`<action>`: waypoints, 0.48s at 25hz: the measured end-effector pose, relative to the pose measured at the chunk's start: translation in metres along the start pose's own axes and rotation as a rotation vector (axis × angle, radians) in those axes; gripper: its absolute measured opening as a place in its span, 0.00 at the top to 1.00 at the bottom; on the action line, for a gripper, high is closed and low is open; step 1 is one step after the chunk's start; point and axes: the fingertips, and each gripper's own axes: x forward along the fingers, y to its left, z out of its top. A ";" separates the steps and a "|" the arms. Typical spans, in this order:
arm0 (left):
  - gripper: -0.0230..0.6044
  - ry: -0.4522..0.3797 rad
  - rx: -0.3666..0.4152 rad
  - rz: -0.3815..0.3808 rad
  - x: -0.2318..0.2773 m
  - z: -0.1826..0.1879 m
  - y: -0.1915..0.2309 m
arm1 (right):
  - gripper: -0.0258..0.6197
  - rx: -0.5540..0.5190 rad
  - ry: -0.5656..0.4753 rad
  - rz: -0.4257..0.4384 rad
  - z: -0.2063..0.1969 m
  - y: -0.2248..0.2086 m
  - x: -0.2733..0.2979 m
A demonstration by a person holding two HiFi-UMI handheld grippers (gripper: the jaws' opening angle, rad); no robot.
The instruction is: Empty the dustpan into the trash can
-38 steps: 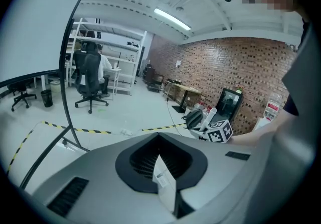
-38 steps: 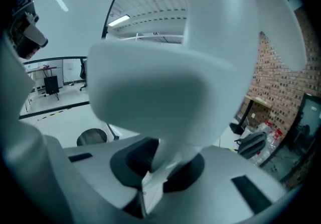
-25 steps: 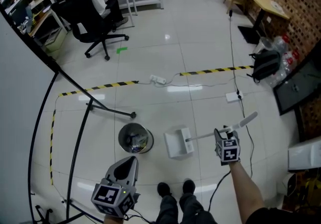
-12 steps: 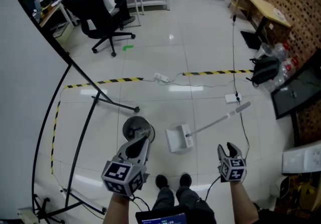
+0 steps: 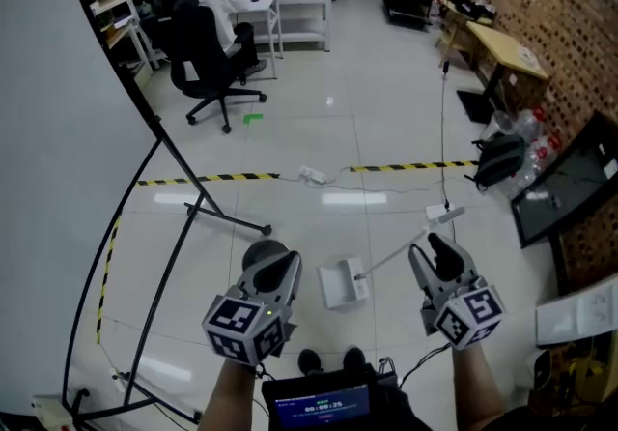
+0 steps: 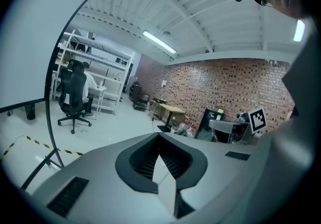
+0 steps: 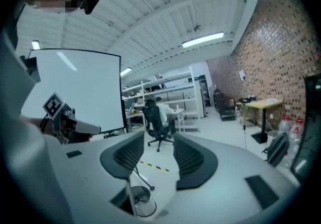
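A white dustpan (image 5: 340, 284) lies on the floor by my feet, its long handle (image 5: 406, 241) slanting up to the right. Left of it stands the round metal trash can (image 5: 259, 251), partly hidden behind my left gripper (image 5: 283, 263). That gripper is raised, its jaws closed together with nothing between them (image 6: 159, 137). My right gripper (image 5: 433, 247) hangs above the handle's far end, apart from it. Its jaws stand open and empty (image 7: 159, 145). The trash can (image 7: 140, 202) shows low between them in the right gripper view.
A black stand with long legs (image 5: 208, 212) and a large white screen stand at the left. Yellow-black tape (image 5: 208, 178), a power strip (image 5: 311, 174) and cables cross the floor. A person sits at a desk (image 5: 208, 33) far back. A bag (image 5: 497, 160) and table (image 5: 502, 47) line the brick wall.
The right gripper has come away from the dustpan handle and risen. The left gripper has risen too. The dustpan stays on the floor beside the trash can.
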 end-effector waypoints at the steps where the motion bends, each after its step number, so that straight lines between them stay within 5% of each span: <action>1: 0.96 -0.009 0.009 -0.002 -0.003 0.006 0.000 | 0.62 -0.013 -0.030 0.011 0.017 0.008 0.001; 12: 0.96 -0.114 0.072 -0.046 -0.038 0.065 -0.015 | 0.64 -0.109 -0.186 0.107 0.135 0.067 -0.006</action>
